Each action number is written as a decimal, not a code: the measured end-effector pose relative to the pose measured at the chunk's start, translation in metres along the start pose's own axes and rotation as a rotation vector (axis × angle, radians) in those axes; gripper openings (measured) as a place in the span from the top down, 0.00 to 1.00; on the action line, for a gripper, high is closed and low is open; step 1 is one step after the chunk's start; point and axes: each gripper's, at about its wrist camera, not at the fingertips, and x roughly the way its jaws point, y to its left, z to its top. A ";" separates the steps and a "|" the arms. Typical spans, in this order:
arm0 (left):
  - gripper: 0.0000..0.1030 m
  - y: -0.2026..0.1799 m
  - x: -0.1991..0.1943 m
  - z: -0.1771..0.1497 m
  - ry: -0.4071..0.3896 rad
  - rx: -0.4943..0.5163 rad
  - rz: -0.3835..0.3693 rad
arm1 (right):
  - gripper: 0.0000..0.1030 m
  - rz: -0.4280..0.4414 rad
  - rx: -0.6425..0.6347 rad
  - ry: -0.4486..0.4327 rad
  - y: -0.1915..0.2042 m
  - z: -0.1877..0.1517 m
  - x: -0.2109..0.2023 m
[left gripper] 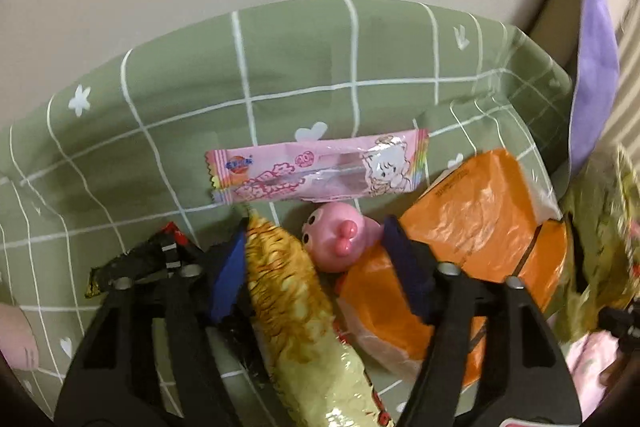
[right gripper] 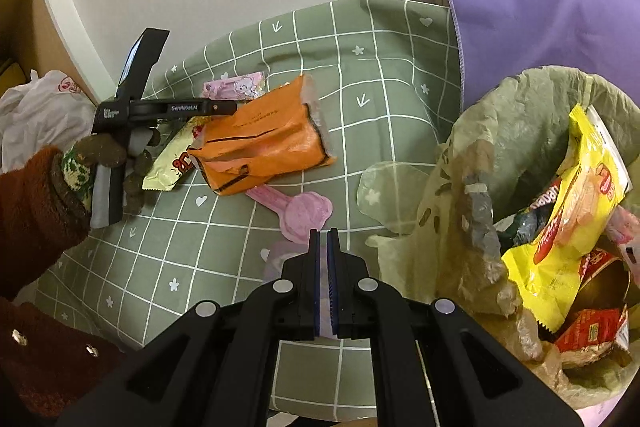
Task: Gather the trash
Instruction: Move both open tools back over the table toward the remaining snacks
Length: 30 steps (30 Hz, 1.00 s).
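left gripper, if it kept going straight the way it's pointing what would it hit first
Most likely the yellow snack wrapper, which already lies between the open fingers of the left gripper, against the left blue pad. The pink toy sits just beyond, though depth is hard to judge in the fisheye view.

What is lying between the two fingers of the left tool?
In the left wrist view, a yellow snack wrapper lies between the fingers of the left tool. A pink toy is there too, near the fingertips.

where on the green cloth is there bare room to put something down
Free: the green cloth between the orange wrapper and the bin bag, and near the wall. Crowded: around the left gripper, where wrappers and a pink toy cluster.
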 end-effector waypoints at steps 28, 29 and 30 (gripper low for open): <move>0.62 0.079 -0.152 -0.119 -0.096 -0.254 0.107 | 0.94 0.201 -0.545 0.085 0.146 0.139 0.174; 0.62 0.083 -0.154 -0.120 -0.095 -0.260 0.110 | 0.94 0.174 -0.562 0.057 0.147 0.140 0.178; 0.62 0.087 -0.155 -0.122 -0.093 -0.268 0.115 | 0.94 0.167 -0.566 0.049 0.147 0.140 0.180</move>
